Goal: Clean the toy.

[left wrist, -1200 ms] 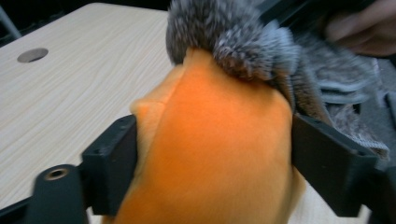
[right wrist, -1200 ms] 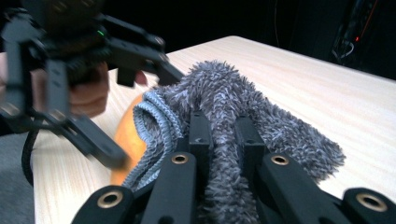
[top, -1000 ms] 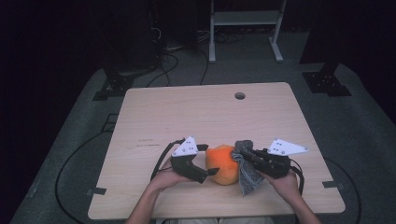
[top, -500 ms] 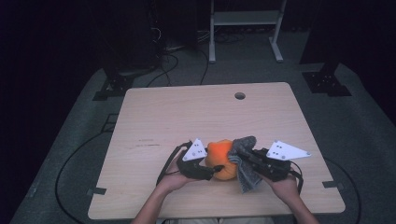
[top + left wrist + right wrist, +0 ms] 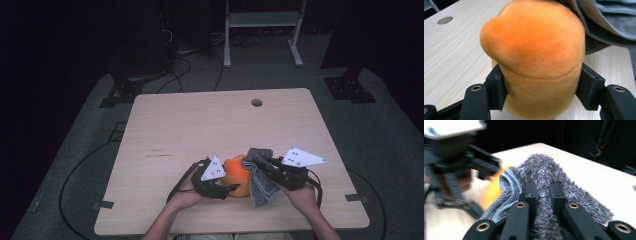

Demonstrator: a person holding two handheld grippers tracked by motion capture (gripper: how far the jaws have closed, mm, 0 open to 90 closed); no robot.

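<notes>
1. Left hand-held gripper (image 5: 226,186) clamped on the orange plush toy (image 5: 238,174); both jaws press its lower sides, see toy (image 5: 534,57) in the left gripper view. Likely pins it steady.
2. Toy sits on the worktop (image 5: 200,130), near front edge, between both grippers.
3. Right hand-held gripper (image 5: 257,161) pinched narrow on a fold of the grey shaggy cloth (image 5: 260,182); cloth (image 5: 544,182) bunched between the jaws.
4. Cloth touches toy's right side, top drapes against it, rest hangs down to worktop. Judged: wiping or covering the toy, one gripper bracing, other working the cloth.
5. Worktop hole (image 5: 257,102) well apart at the far edge, unused.
</notes>
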